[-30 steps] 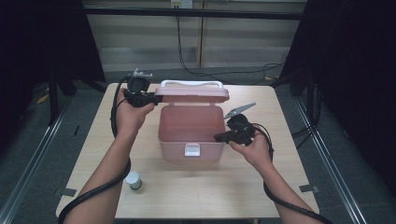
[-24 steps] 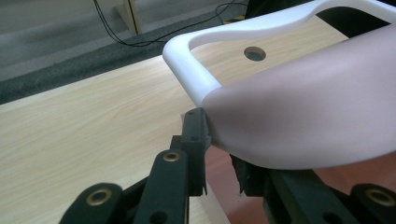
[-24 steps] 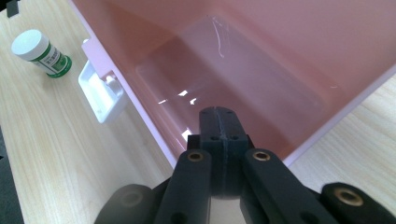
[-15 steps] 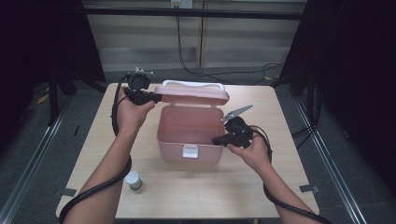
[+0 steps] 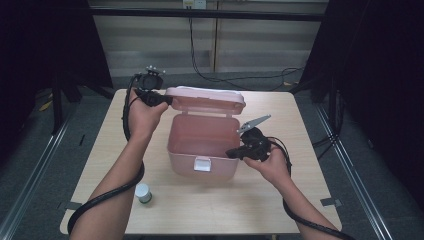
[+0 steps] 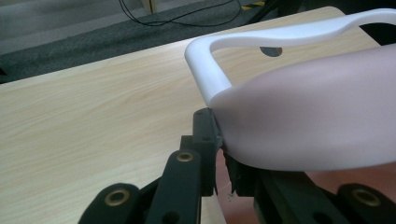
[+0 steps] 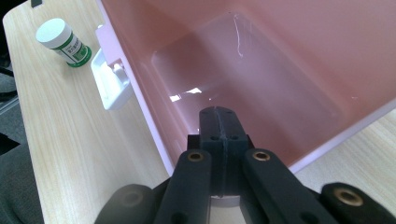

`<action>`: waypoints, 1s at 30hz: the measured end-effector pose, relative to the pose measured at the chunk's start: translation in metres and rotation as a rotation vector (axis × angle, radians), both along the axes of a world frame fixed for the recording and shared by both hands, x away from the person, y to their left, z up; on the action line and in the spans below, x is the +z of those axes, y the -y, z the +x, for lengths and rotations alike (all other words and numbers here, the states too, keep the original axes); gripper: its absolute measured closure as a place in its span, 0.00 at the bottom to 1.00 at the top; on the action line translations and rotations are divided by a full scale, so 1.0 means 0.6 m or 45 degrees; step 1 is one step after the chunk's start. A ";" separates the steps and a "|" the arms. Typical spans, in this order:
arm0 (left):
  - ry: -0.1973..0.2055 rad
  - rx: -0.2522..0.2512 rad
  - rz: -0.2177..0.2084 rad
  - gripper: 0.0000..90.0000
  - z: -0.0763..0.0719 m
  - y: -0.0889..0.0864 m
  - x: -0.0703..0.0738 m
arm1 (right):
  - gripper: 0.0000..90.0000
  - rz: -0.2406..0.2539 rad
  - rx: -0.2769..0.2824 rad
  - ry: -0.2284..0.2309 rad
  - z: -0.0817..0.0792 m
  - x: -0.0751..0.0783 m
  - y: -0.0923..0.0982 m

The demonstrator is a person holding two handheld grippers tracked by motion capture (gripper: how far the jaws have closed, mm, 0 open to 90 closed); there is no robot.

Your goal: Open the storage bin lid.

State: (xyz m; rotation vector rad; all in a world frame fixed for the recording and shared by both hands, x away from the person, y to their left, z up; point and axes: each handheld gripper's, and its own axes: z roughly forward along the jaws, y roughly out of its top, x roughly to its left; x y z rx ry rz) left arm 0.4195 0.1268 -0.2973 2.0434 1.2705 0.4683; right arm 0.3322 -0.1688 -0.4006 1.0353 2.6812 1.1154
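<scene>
left gripper (image 5: 159,99): clamped on the left end of the raised lid (image 5: 205,99), jaws just closing | right gripper (image 5: 235,151): shut, pinching the box (image 5: 202,142) right wall mid-counter (image 5: 300,195) | bottle (image 5: 143,192): front-left of box, nearer left hand

Light wood table (image 5: 300,200): open pink box (image 5: 202,150), small white-capped bottle (image 5: 143,193).

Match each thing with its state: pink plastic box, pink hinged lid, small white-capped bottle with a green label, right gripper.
1 pink plastic box
2 pink hinged lid
3 small white-capped bottle
4 right gripper

A standing on the wooden table, front left
B jaws shut, at the box's rim
C open, empty inside
D raised behind the box

Pairs: 1-C, 2-D, 3-A, 4-B
</scene>
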 end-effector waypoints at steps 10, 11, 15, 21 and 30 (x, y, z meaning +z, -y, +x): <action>-0.018 0.025 0.014 0.94 0.013 0.010 0.007 | 1.00 0.013 -0.002 -0.002 0.000 -0.001 0.002; -0.018 0.025 0.014 0.94 0.013 0.010 0.007 | 1.00 0.013 -0.002 -0.002 0.000 -0.001 0.002; -0.019 0.034 0.017 0.94 0.019 0.013 0.010 | 1.00 0.021 -0.008 -0.004 -0.001 -0.001 0.003; -0.029 0.033 0.036 0.95 0.027 0.017 0.014 | 1.00 0.034 0.004 0.004 0.000 -0.003 0.004; -0.053 0.046 0.048 0.96 0.047 0.023 0.021 | 1.00 0.040 0.009 -0.004 -0.001 -0.003 0.005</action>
